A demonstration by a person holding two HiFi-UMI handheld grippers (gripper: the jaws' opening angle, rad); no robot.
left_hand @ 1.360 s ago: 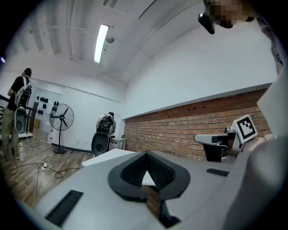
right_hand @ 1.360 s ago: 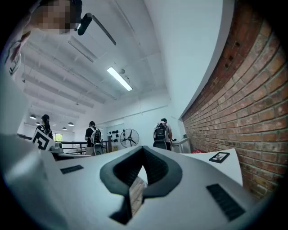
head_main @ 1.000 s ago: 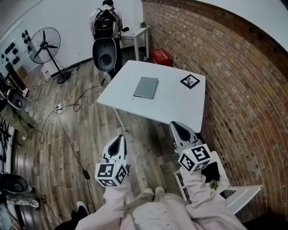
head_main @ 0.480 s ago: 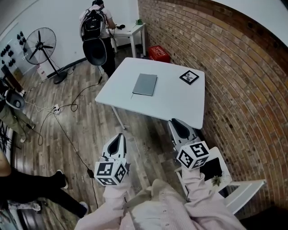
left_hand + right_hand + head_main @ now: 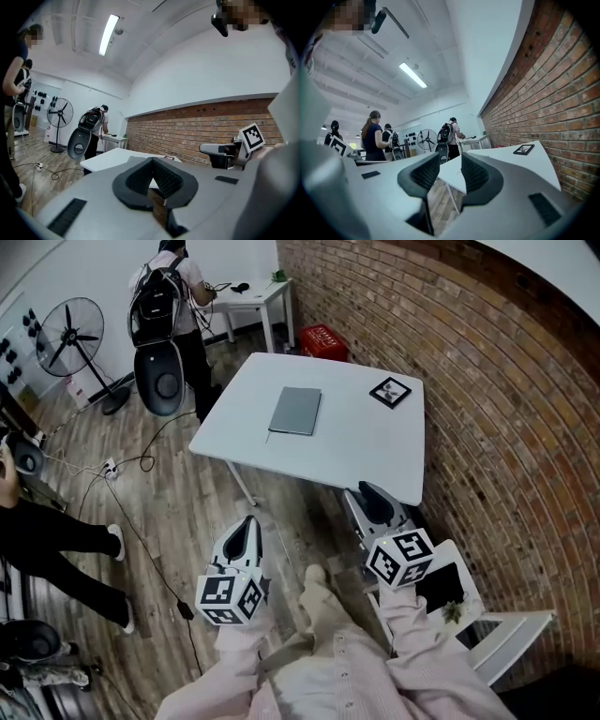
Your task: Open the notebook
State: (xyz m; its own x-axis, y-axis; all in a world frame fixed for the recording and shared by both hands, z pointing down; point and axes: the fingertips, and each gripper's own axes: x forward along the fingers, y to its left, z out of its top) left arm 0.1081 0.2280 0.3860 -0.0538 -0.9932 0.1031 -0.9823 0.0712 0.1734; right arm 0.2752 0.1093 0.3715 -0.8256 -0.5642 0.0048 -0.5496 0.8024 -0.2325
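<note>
The notebook (image 5: 295, 411) lies closed and flat on the table (image 5: 361, 451), well apart from both grippers. It looks thin and light, with a smooth, fairly stiff cover, probably best nipped at the free long edge. The left gripper (image 5: 246, 523) has its jaws together and holds nothing. The right gripper (image 5: 364, 491) has just been opening, with nothing between its jaws.

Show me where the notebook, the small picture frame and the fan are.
notebook (image 5: 295, 411), head view, middle of its grey cover
picture frame (image 5: 390, 392), head view, its middle
fan (image 5: 68, 330), head view, hub of its blades
</note>
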